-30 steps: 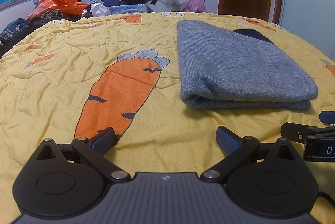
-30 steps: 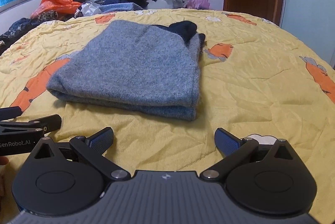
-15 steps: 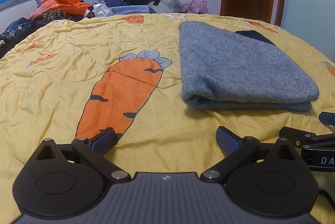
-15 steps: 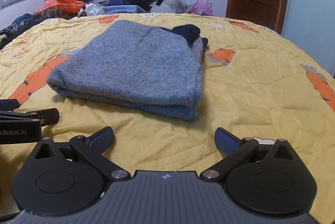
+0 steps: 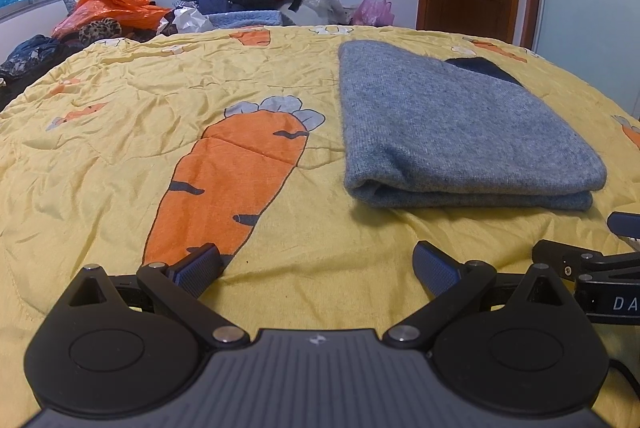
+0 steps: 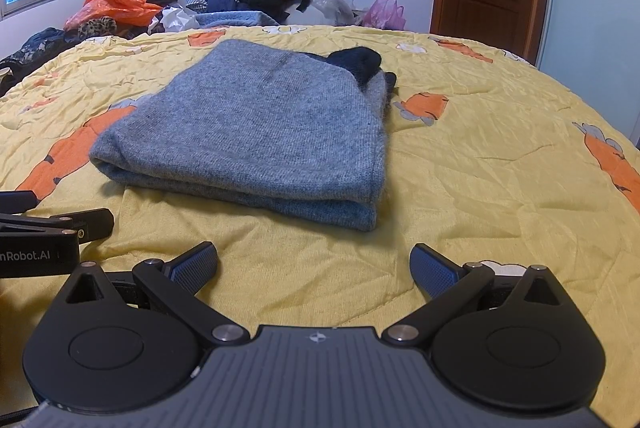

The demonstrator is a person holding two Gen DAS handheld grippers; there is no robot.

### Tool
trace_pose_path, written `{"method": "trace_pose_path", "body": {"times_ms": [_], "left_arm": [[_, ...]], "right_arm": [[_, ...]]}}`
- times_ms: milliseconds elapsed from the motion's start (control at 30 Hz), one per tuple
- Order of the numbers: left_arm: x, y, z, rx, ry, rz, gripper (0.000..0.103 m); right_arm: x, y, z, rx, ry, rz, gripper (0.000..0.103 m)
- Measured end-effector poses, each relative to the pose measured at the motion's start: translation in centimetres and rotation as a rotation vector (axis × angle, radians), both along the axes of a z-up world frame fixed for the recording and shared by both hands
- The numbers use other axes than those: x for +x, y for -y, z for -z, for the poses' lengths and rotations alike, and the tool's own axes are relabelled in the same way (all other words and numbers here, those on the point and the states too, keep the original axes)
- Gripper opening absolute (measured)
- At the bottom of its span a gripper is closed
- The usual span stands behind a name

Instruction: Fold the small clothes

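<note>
Folded grey knit sweater [image 6: 256, 132] lying centre frame on yellow carrot-print bedspread [image 6: 480, 188], probably finished. Left gripper [image 5: 316, 268] and right gripper [image 6: 314, 266] low in frame, fingers spread, holding nothing, clear of the cloth.

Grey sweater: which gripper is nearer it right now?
Right, slightly. The right gripper faces the grey sweater almost head-on; the left gripper sits off its left corner. Both open, touching nothing.

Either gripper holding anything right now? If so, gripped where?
Nothing held. Left gripper and right gripper are both open and empty over the yellow quilt; the folded grey sweater lies ahead, untouched.
</note>
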State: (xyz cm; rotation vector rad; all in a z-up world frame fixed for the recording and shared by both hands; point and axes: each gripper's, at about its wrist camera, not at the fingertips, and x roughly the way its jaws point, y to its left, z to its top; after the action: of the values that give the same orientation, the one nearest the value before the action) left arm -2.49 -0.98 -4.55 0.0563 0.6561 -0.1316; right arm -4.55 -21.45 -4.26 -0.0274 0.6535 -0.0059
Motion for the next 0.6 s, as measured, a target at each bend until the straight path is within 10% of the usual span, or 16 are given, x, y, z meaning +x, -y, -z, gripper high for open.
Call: {"method": "trace_pose_path", "body": {"times_ms": [600], "left_arm": [[-0.01,0.02,0.00,0.000,0.000,0.000,0.103]], "right_arm": [[-0.09,-0.11,0.01,-0.003,0.000,0.003,0.103]]}}
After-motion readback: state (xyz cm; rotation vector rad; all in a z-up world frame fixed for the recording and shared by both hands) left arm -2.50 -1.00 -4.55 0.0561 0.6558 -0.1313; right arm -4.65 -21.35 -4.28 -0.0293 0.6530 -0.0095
